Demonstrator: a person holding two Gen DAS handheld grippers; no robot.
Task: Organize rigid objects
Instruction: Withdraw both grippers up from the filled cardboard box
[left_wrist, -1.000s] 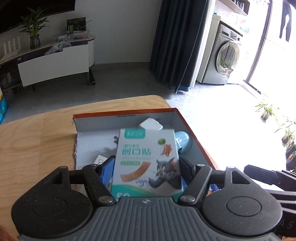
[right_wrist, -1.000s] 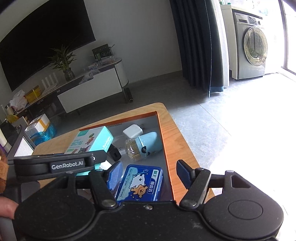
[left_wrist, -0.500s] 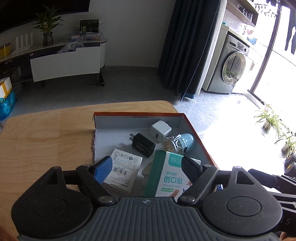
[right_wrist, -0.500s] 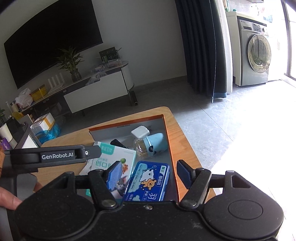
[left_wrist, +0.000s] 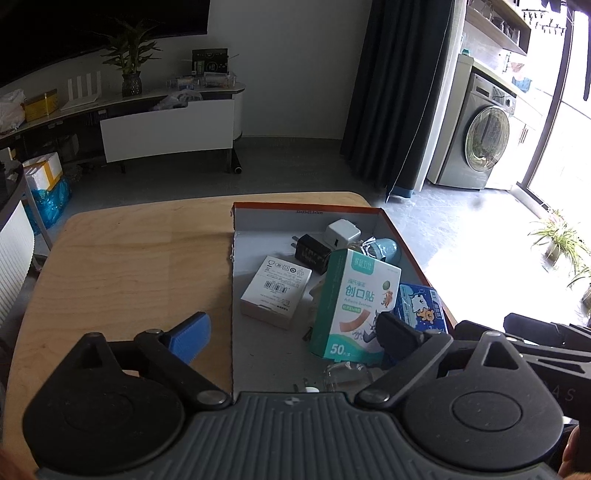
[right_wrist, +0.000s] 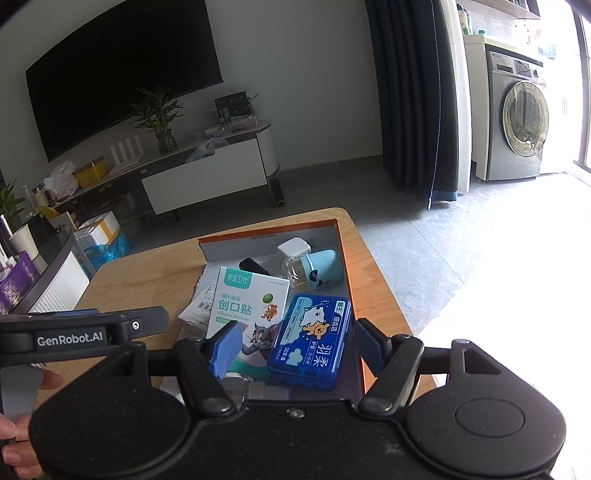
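We are holding both grippers (left_wrist: 291, 332) (right_wrist: 295, 345) wide, empty, over the tray (left_wrist: 306, 214); next, selecting 1 item.

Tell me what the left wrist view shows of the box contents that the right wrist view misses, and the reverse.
Only the left wrist view shows the white carton fully, barcode up, and the whole black charger. Only the right wrist view shows the whole lid of the blue tin and the toothpick jar. Both show the bandage box beside the blue tin inside the orange-rimmed box, and the white charger.
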